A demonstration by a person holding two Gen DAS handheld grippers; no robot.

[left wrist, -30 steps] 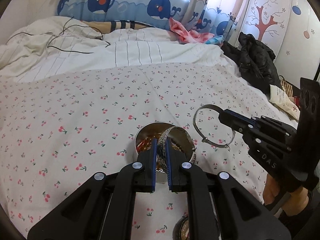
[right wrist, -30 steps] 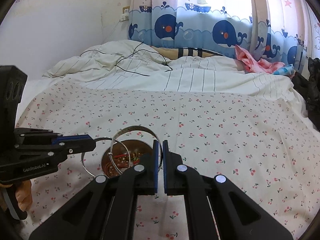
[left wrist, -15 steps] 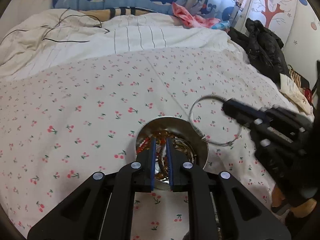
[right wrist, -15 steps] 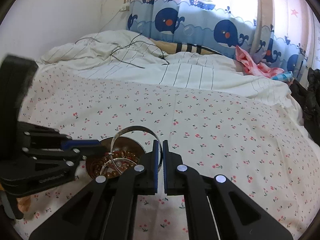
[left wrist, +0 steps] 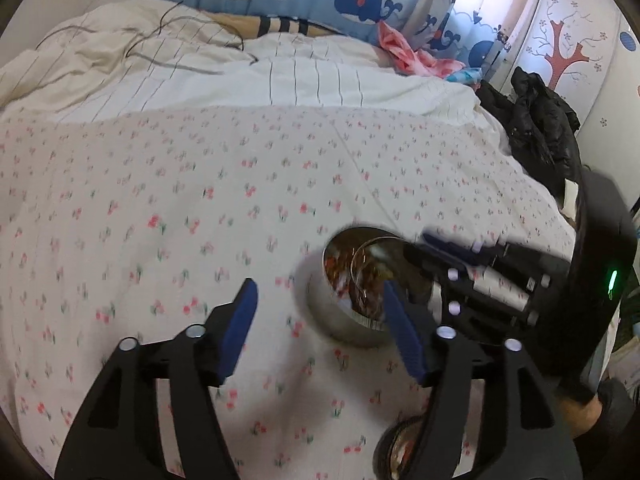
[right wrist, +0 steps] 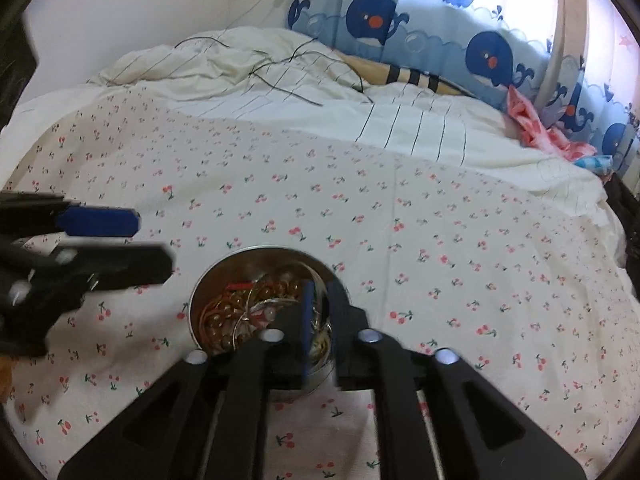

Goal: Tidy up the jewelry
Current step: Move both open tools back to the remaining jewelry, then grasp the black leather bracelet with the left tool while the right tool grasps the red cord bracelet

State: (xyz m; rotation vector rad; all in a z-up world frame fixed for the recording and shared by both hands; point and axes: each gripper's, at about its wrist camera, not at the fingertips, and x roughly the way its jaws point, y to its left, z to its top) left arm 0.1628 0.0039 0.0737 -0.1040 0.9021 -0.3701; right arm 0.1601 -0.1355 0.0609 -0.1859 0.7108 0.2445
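Both bangles are now released into the round metal tin [right wrist: 260, 308] on the cherry-print bedsheet [right wrist: 400, 240]. A second ago each gripper held a silver bangle clamped between shut jaws above the tin; now neither does.

The left gripper [left wrist: 316, 312] has its jaws opening and already wide, with nothing between them but bare sheet and the tin's near-left rim. It has drawn off to the left of the tin.

The right gripper [right wrist: 318, 304] has its jaws opening to a narrow gap directly over the tin's right side. A silver bangle [right wrist: 280, 300] lies loose on the beads and chains inside; whether it touches the pads I cannot tell.

Judgement: this deposit step is complete for both hands. A second, smaller tin [left wrist: 400, 452] sits at the near edge of the left wrist view, blurred; its contents cannot be made out. No further loose jewelry shows on the bed.
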